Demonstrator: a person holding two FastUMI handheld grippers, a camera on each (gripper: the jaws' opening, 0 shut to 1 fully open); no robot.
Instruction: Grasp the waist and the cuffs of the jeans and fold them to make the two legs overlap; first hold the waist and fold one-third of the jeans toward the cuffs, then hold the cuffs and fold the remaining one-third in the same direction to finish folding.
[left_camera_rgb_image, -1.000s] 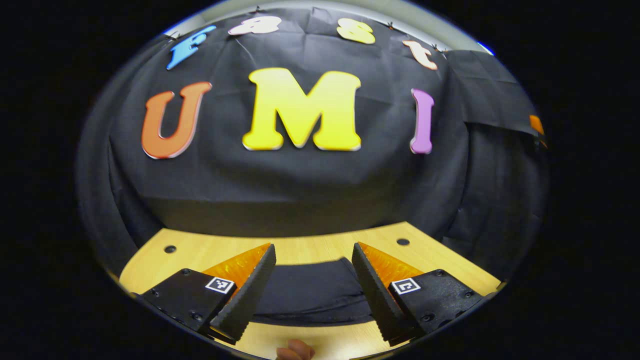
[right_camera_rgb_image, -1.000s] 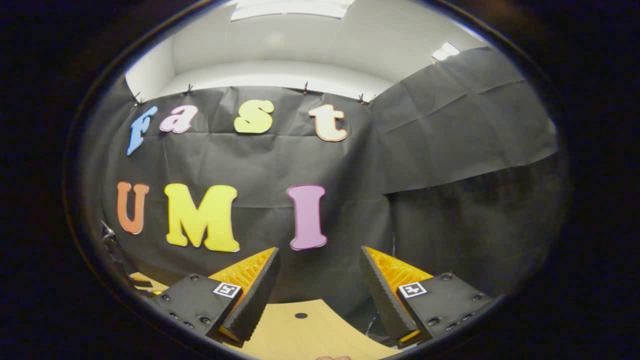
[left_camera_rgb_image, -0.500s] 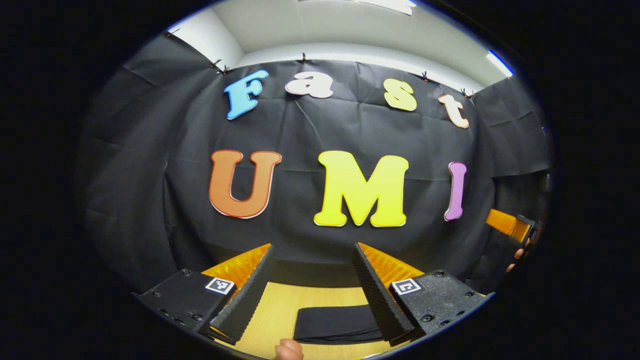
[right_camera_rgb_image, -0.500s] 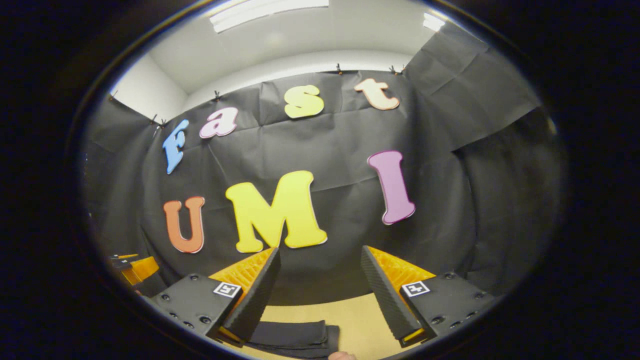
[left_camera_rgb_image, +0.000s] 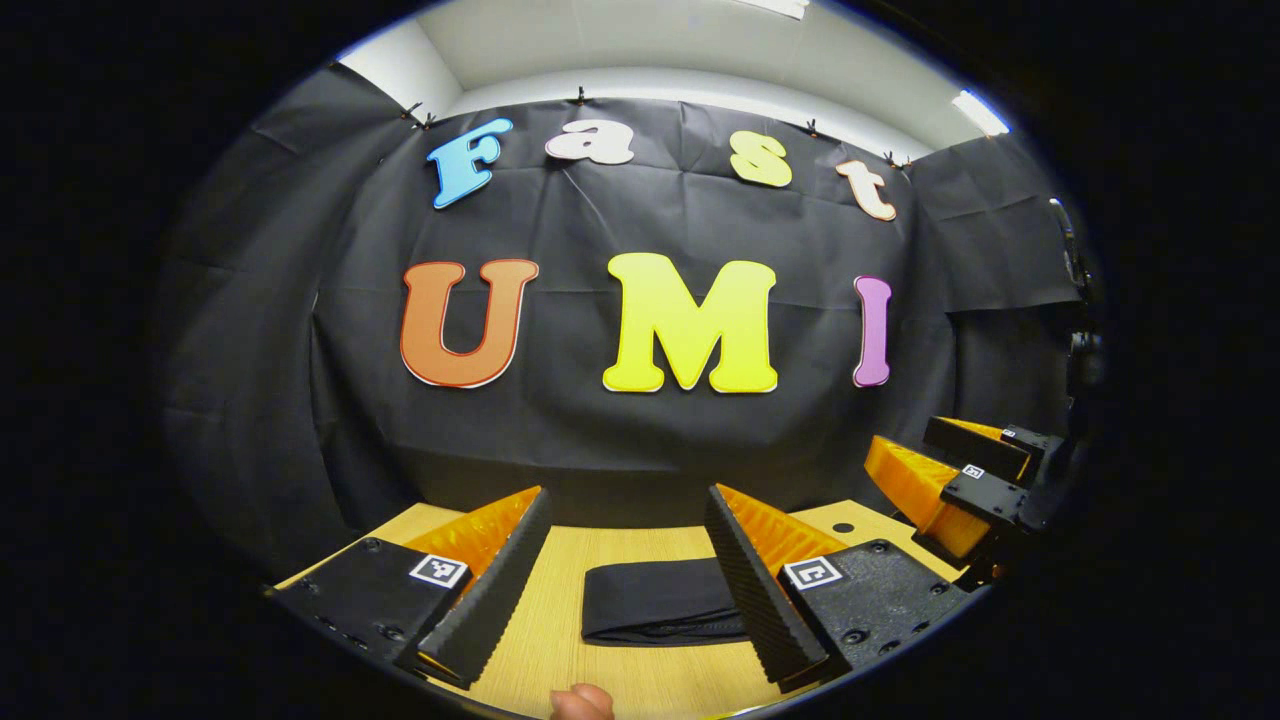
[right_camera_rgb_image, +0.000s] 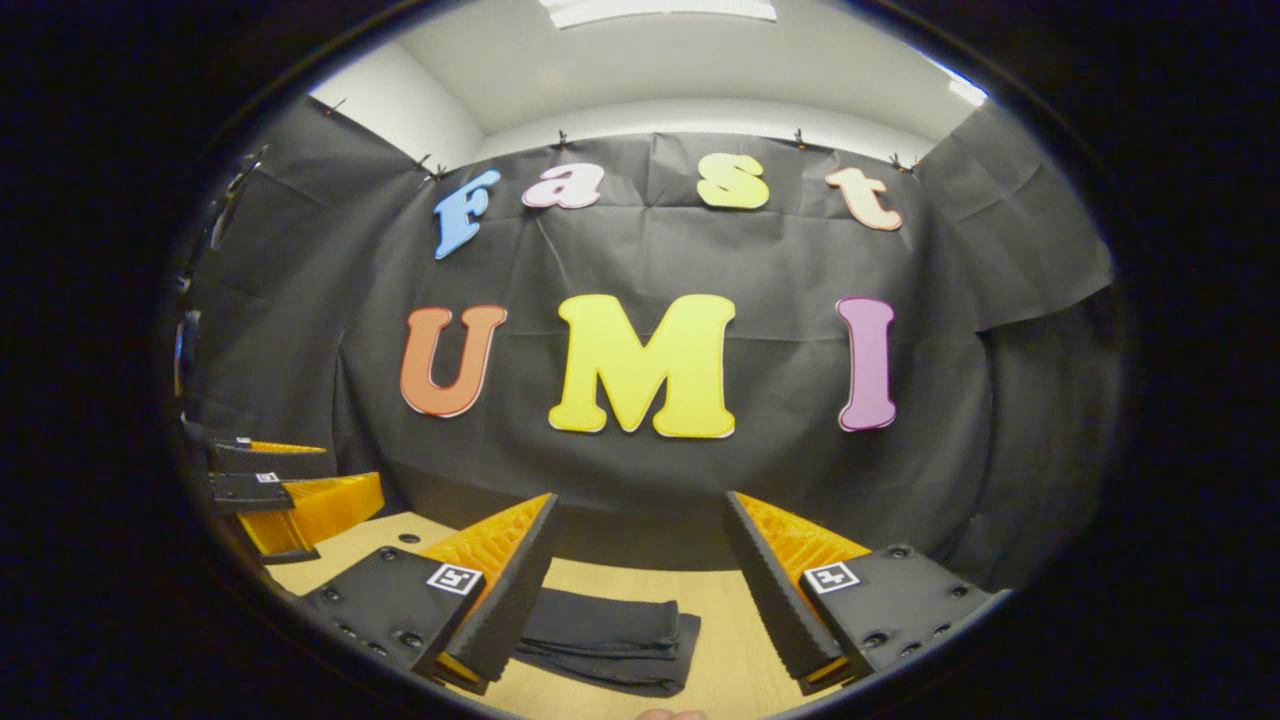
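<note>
A wrinkled black cloth wall (left_camera_rgb_image: 620, 440) hangs from small clips along its top edge, closing off the back and sides of the booth, with a pale ceiling (right_camera_rgb_image: 620, 60) and its strip light above. Below it lies a light wooden table (left_camera_rgb_image: 560, 620) with a fine straight grain and a small round hole (left_camera_rgb_image: 843, 527) near its far right corner.

On the table the jeans (left_camera_rgb_image: 655, 612) lie folded into a compact, flat, dark rectangle, almost black, soft-edged, with stacked layers visible along the near edge. In the left gripper view the bundle sits between the fingers' lines and farther off on the table, apart from both; in the right gripper view the jeans (right_camera_rgb_image: 608, 640) lie low and left of centre, partly behind the left-hand finger.

The left gripper (left_camera_rgb_image: 627, 500) hangs above the table with its wedge-shaped, ribbed fingers spread wide, nothing between them. The right gripper (right_camera_rgb_image: 642, 505) is likewise spread wide and empty. Each finger carries a small square black-and-white marker (left_camera_rgb_image: 439, 570) on its dark, bolted mount.

Each gripper appears at the edge of the other's view: the right gripper (left_camera_rgb_image: 955, 480) at the left view's right side, the left gripper (right_camera_rgb_image: 285, 495) at the right view's left side. A fingertip (left_camera_rgb_image: 582, 703) shows at the bottom edge of the left gripper view.
</note>
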